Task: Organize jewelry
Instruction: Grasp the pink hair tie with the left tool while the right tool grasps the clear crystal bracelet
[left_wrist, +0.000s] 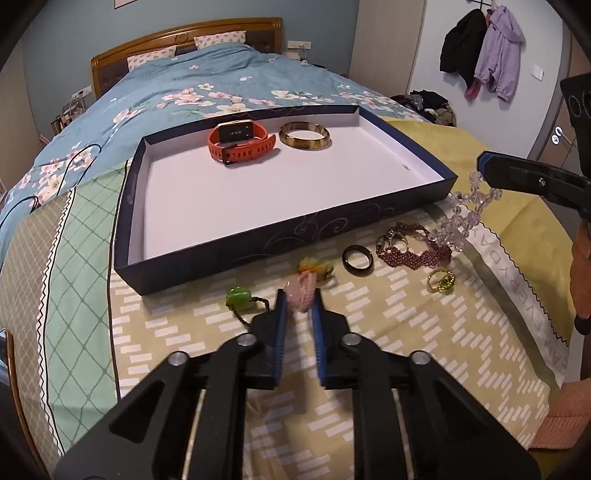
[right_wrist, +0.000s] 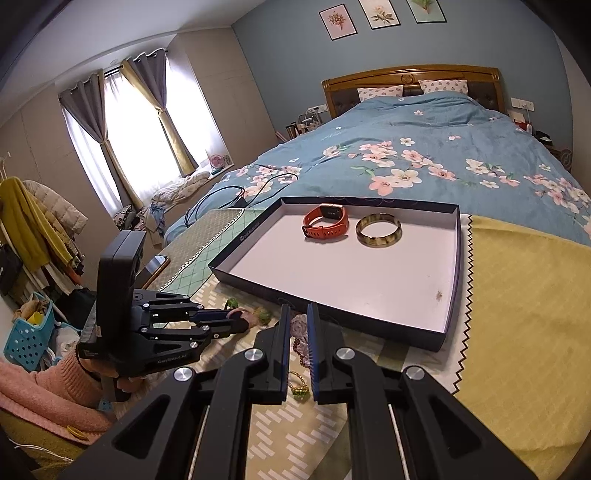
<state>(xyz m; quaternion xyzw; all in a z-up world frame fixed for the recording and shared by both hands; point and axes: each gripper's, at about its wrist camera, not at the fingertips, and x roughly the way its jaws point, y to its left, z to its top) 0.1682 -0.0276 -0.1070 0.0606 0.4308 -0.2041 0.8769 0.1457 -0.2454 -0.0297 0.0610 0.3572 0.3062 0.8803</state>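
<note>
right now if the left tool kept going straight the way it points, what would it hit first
The left tool is shut on a pink bracelet. Straight ahead lies the yellow-green piece, then the near wall of the tray. It probably meets the piece first, though depth is unclear.

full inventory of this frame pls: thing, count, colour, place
box lid: 1, dark blue with white inside, on the bed
watch: 1, orange, far end of the box lid
bangle: 1, amber-brown, in the box lid right of the watch
black ring: 1, black, on the blanket in front of the box lid
maroon bracelet: 1, dark red beads, right of the black ring
gold ring: 1, gold with green stone, near the maroon bracelet
green charm: 1, green, on a dark cord, front left of the box lid
clear bracelet: 1, clear beads, hanging from the right claw
pink bracelet: 1, pink, between the left claw's fingers
left claw: black, blue pads
right claw: black, blue pads
</note>
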